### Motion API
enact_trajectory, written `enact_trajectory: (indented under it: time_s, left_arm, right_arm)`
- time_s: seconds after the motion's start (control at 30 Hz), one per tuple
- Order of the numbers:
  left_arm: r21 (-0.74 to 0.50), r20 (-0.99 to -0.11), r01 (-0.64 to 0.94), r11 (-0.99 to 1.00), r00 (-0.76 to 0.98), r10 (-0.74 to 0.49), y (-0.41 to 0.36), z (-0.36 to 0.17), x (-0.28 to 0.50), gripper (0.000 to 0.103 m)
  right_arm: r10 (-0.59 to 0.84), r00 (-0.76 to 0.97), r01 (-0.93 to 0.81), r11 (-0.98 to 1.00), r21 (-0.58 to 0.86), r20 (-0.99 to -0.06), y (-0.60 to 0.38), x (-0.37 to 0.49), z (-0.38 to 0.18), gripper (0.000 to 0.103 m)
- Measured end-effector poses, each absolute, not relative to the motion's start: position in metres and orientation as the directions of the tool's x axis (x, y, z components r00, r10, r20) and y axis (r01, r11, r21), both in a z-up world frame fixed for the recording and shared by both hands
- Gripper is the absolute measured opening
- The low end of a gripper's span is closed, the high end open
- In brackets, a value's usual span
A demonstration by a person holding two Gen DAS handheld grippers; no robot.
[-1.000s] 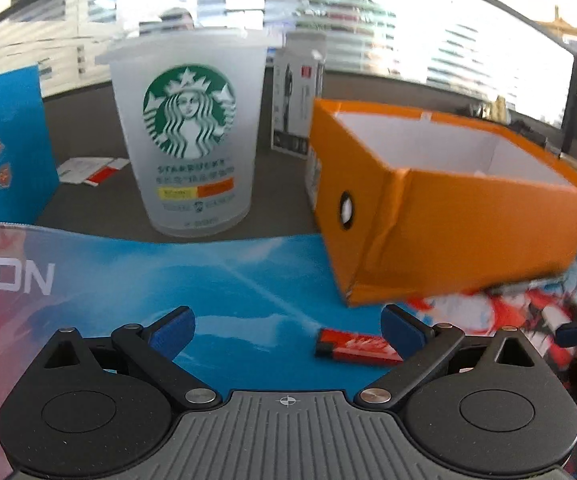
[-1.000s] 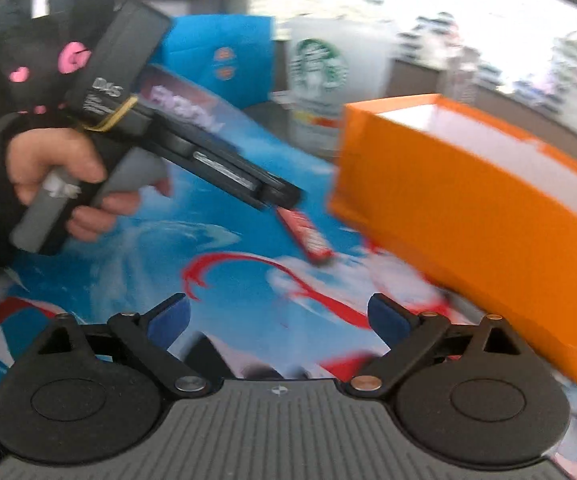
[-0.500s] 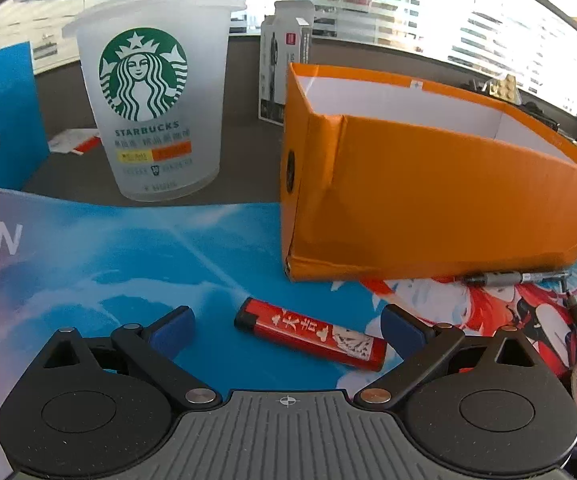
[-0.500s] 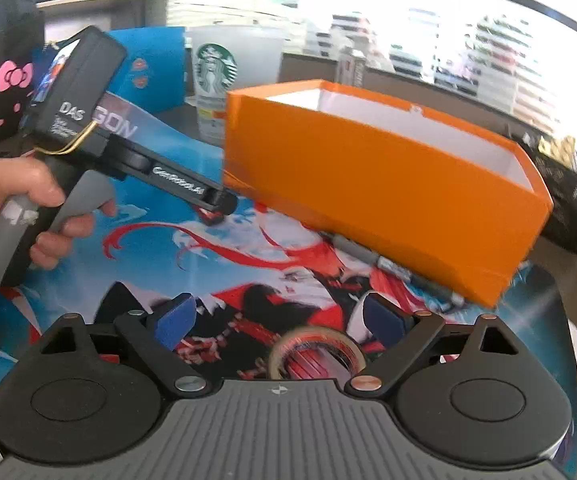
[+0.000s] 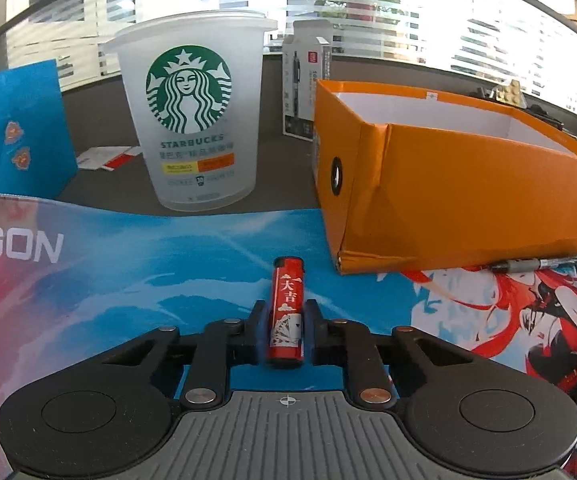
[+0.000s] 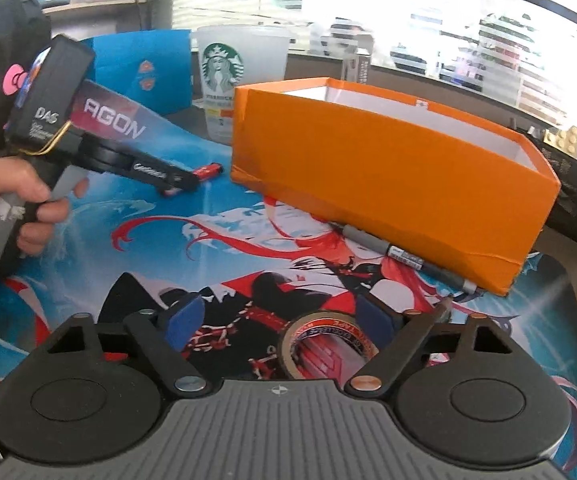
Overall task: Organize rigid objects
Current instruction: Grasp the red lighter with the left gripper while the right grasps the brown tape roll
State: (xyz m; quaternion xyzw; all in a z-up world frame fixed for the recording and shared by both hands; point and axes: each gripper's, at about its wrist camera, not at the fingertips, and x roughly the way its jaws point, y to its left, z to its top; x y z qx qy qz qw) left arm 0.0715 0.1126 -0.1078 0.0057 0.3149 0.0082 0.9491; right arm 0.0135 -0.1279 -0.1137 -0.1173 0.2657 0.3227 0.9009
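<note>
Left tool (image 5: 284, 314): closing on red lighter (image 5: 287, 312); lift level toward orange box (image 5: 448, 184). Right tool (image 6: 278, 320): closing, pads clear of tape roll (image 6: 324, 342).

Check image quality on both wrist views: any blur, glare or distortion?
Left wrist: sharp on the red lighter and orange box; windows behind blown out; fisheye bends the desk mat edge. Right wrist: sharp near the tape roll and pen, backlit windows overexposed, strong barrel curve at the rim, cup slightly soft.
</note>
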Motion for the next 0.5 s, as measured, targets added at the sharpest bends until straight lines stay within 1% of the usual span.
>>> enact_trajectory:
  time_s: [0.13, 0.2, 0.3, 0.4, 0.47, 0.5]
  left_arm:
    - [0.031, -0.596, -0.012, 0.999, 0.802, 0.029, 0.1095, -0.1084, 0.0709, 0.017]
    - [0.033, -0.594, -0.012, 0.999, 0.804, 0.029, 0.1092, -0.1088, 0.0712, 0.017]
    - [0.031, -0.592, -0.01, 0.999, 0.806, 0.026, 0.1094, -0.1092, 0.0723, 0.017]
    - [0.031, -0.585, -0.007, 0.999, 0.811, 0.024, 0.1094, -0.1102, 0.0724, 0.017]
    - [0.025, -0.58, -0.004, 1.0, 0.814, 0.018, 0.1102, -0.1106, 0.0731, 0.017]
    - [0.016, -0.58, -0.002, 1.0, 0.814, 0.011, 0.1113, -0.1102, 0.073, 0.017]
  right_arm:
    - [0.484, 0.677, -0.618, 0.783, -0.071, -0.555, -0.1305, 0.0142, -0.1144, 0.076]
    - [0.482, 0.675, -0.611, 0.79, -0.056, -0.559, -0.1336, 0.0173, -0.115, 0.076]
    - [0.46, 0.66, -0.595, 0.802, -0.039, -0.594, -0.1336, 0.0232, -0.1208, 0.076]
    - [0.47, 0.654, -0.599, 0.8, -0.027, -0.593, -0.134, 0.0221, -0.1222, 0.075]
    - [0.475, 0.651, -0.601, 0.799, -0.018, -0.592, -0.1338, 0.0213, -0.1213, 0.063]
    - [0.481, 0.648, -0.594, 0.804, 0.002, -0.591, -0.1347, 0.022, -0.12, 0.052]
